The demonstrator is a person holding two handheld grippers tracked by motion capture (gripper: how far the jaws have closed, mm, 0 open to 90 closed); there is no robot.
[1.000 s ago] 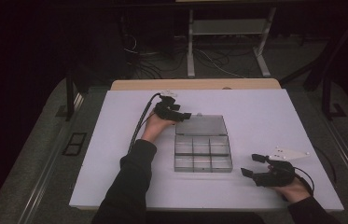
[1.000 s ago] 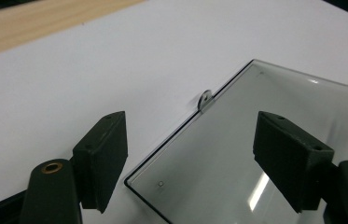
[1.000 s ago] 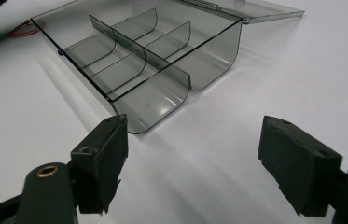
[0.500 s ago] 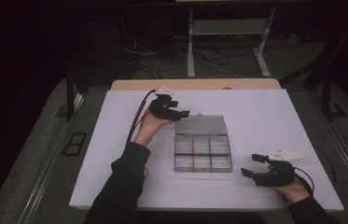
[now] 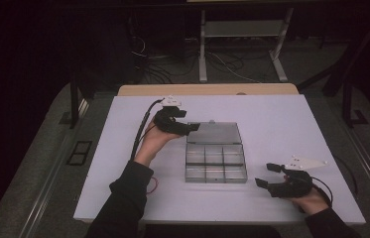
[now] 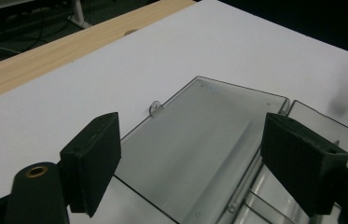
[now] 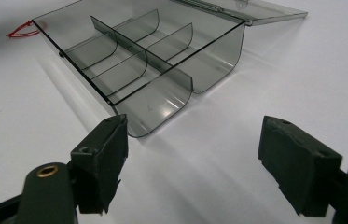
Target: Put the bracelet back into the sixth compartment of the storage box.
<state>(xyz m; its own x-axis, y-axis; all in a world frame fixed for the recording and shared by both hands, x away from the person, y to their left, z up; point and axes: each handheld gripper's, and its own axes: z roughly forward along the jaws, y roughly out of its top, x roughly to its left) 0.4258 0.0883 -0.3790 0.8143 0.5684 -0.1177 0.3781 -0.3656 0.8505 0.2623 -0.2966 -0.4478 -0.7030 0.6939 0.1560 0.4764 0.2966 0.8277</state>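
White table: one clear six-compartment box, two open claws.

A clear grey-tinted compartment box lies on the white table with its pale wooden edge.

Left tool lifted off box lid, jaws opening wider
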